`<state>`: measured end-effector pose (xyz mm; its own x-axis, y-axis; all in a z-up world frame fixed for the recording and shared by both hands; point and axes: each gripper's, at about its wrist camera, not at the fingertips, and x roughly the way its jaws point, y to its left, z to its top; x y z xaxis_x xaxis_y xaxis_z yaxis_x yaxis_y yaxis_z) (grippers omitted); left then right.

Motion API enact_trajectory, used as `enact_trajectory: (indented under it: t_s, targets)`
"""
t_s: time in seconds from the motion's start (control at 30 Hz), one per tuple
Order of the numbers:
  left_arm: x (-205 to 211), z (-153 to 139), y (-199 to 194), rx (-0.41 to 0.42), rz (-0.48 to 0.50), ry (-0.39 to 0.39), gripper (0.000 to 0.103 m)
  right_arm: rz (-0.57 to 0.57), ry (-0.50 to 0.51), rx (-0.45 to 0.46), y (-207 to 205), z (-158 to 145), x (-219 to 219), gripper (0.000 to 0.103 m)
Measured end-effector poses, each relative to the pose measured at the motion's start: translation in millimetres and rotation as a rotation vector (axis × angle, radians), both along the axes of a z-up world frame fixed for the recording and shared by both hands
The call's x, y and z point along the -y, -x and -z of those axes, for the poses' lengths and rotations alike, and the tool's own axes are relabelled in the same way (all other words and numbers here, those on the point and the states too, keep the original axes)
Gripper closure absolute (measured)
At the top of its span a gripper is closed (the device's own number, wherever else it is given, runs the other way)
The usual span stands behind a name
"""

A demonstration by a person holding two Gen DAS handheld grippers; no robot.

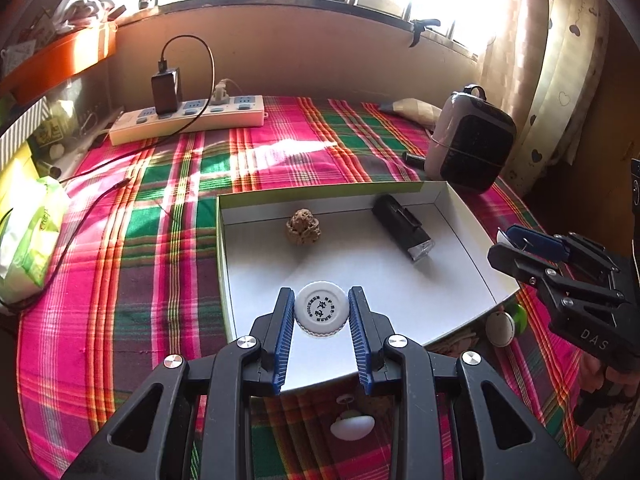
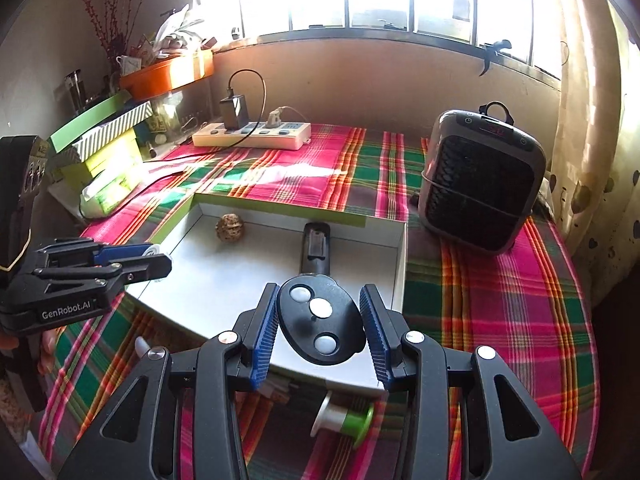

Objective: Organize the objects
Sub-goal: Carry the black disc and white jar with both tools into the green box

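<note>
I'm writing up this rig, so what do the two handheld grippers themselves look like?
Both are black, angular linkage frames with silver pivot screws and blue ribbed finger pads. The left gripper is marked "GenRobot.AI" in white, with a rubber band around its handle; the right gripper is marked "DAS".

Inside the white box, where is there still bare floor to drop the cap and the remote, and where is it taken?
Taken: the walnut by the back wall and the black flashlight lying toward the back right. Free: the box floor's left strip and whole near half, under the bottle cap and black remote.
</note>
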<state>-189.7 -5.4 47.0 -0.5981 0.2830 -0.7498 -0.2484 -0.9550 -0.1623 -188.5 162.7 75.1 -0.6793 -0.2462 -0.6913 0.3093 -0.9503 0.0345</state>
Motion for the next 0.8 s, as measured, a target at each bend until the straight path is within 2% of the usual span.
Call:
enact_trajectory:
  t_s: [0.4, 0.8]
  targets:
    - [0, 15, 34, 0.035, -0.011, 0.000, 0.077, 0.043, -0.017, 0.054, 62, 17, -5, 0.061]
    - [-2, 26, 55, 0.064, -0.016, 0.009, 0.077, 0.045, -0.036, 0.109, 92, 34, 2, 0.061]
